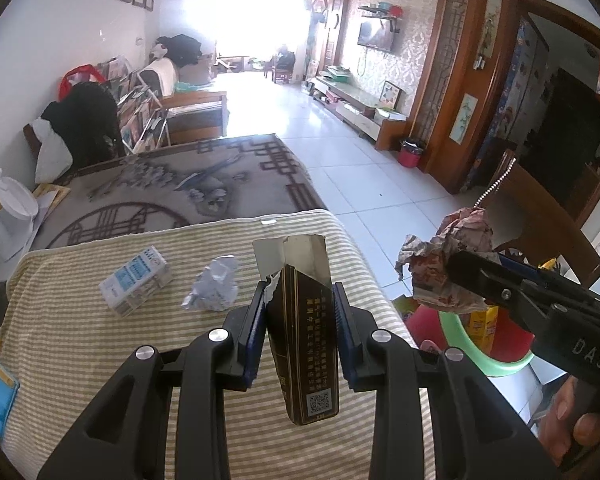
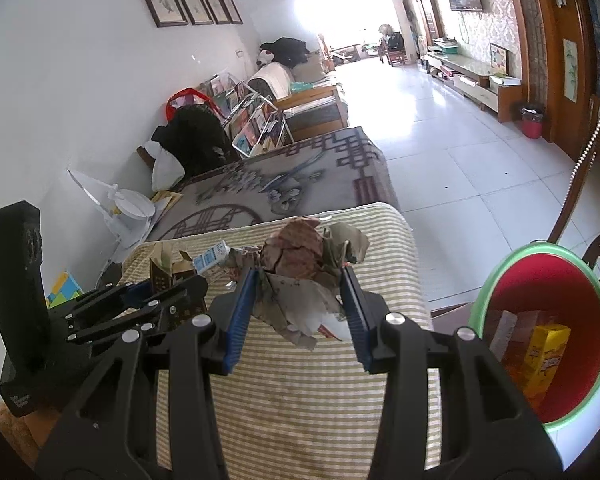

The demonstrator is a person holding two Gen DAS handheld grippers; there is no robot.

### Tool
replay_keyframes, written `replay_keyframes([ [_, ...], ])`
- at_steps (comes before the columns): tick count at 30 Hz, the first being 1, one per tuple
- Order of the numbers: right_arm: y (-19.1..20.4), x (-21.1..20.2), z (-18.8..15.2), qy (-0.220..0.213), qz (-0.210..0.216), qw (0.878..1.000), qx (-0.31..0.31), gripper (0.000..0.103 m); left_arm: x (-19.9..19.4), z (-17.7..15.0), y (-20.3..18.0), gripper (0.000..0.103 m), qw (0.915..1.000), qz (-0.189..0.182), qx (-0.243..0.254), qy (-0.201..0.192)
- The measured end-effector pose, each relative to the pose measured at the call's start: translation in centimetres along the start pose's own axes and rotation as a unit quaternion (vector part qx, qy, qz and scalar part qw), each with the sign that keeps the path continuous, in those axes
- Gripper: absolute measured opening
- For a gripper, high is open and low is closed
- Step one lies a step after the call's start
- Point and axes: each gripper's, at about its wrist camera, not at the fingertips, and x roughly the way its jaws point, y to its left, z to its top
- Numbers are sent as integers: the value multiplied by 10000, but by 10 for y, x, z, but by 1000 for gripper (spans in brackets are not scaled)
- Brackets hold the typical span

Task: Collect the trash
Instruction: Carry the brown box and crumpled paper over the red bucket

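Hanging past the striped table's [image 1: 80,320] right edge over open floor, the right gripper [image 2: 300,304] clamps a crumpled wrapper [image 2: 300,276] near the red bin [image 2: 548,280]. The left gripper [image 1: 300,320] grips a dark carton [image 1: 304,320], its long axis running away from the camera, torn end farthest.

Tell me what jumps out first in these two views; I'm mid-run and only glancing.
Both grippers are loaded: the left gripper is shut on a dark torn carton above the striped cloth, and the right gripper is shut on a crumpled brownish paper wad. The red bin with a green rim sits low to the right, already holding a yellow box.
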Motion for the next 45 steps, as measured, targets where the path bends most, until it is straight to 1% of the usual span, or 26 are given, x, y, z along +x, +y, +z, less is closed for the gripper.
replay_keyframes([
  [6,-17,-10,-1,-48,-23,9999,101,42,4,3,-20,29,9999,-6,108,30],
  [13,-48,-24,-2,-121,-124,9994,295,42,11,6,-51,29,9995,-83,298,87],
  [24,-100,-53,-5,-292,-524,9960,656,42,30,9,-104,29,9967,-434,646,213],
  [31,-138,-74,-10,-398,-833,9912,944,42,46,11,-145,29,9926,-699,945,321],
  [36,-169,-90,-21,-448,-1109,9856,1196,42,59,10,-171,29,9887,-903,1125,402],
  [41,-197,-99,-27,-431,-1359,9794,1427,42,74,8,-198,29,9829,-1139,1370,461],
  [45,-216,-105,-33,-407,-1520,9751,1564,42,91,4,-217,29,9774,-1428,1394,702],
])
